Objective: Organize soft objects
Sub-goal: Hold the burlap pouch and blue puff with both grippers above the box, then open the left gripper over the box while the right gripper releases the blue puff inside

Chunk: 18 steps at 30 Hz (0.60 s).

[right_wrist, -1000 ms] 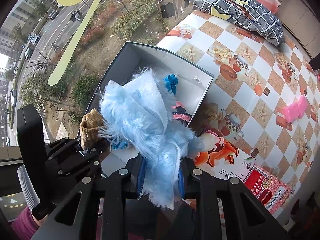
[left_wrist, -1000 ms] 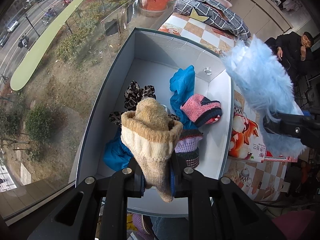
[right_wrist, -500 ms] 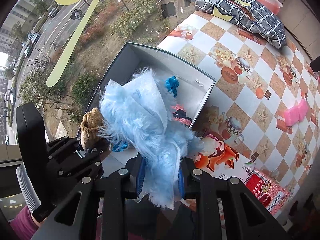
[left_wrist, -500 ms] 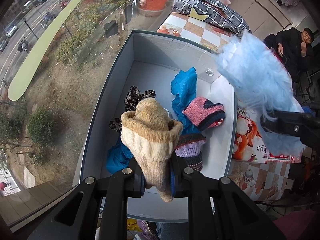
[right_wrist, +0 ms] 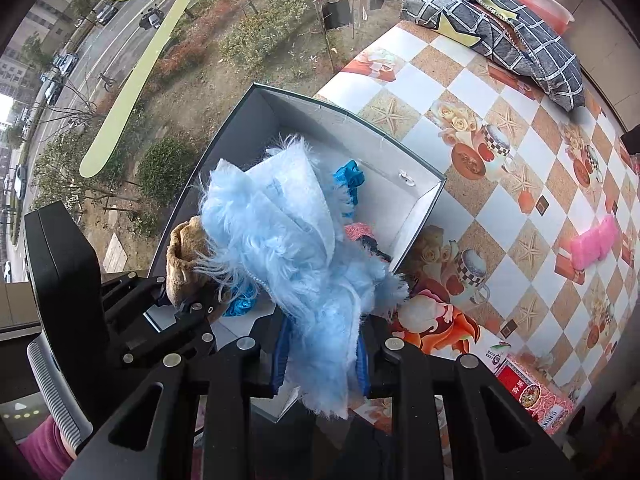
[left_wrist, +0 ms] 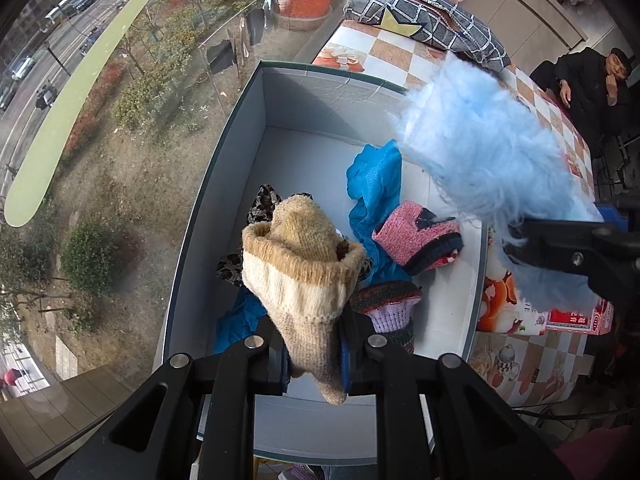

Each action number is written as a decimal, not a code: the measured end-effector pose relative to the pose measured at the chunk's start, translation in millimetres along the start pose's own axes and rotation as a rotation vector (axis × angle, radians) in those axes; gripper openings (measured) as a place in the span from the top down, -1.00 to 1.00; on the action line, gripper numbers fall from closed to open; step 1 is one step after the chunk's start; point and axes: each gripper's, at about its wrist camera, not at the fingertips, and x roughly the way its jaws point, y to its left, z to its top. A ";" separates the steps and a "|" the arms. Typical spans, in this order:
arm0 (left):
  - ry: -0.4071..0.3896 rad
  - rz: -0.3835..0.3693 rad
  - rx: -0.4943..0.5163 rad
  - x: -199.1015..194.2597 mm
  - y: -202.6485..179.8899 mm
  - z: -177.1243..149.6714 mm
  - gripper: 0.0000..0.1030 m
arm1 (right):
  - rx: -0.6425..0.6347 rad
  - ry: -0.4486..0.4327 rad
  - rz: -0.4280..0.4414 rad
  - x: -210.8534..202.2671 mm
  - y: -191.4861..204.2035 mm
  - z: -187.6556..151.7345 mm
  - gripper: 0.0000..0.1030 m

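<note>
Left gripper (left_wrist: 314, 354): we have it clamped tight on a beige knit sock (left_wrist: 304, 276), pointing down over the box.
Right gripper (right_wrist: 320, 354): we hold it closed on a fluffy light-blue cloth (right_wrist: 296, 252), which bulges out beyond both fingers.
Box (left_wrist: 224, 184): grey, open-topped, directly below our left gripper; its right-hand wall lies under the blue cloth that our right gripper carries.
Inside the box: a blue fabric piece (left_wrist: 376, 184) ahead of the left gripper, a pink knit item (left_wrist: 416, 236) ahead and to its right, a leopard-print piece (left_wrist: 262, 206) partly hidden behind the beige sock, and a purple-cuffed knit item (left_wrist: 390, 308) just right of the left gripper's fingers.
Table (right_wrist: 500, 264): checked cloth, to the right of our right gripper.
Pink object (right_wrist: 592, 244): on the table, well off to the right of the right gripper.
Plaid cushion (right_wrist: 500, 28): far ahead of both grippers.
</note>
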 end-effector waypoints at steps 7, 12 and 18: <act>0.021 -0.001 0.013 4.5 -3.3 -4.1 0.63 | 0.000 0.002 0.009 2.4 -0.1 0.1 0.48; 0.021 0.001 0.019 5.0 -5.6 -4.0 0.62 | -0.001 -0.005 0.005 1.8 -0.7 1.5 0.48; 0.015 0.006 0.027 5.4 -8.3 -1.3 0.56 | -0.008 -0.005 0.000 5.2 2.0 3.8 0.48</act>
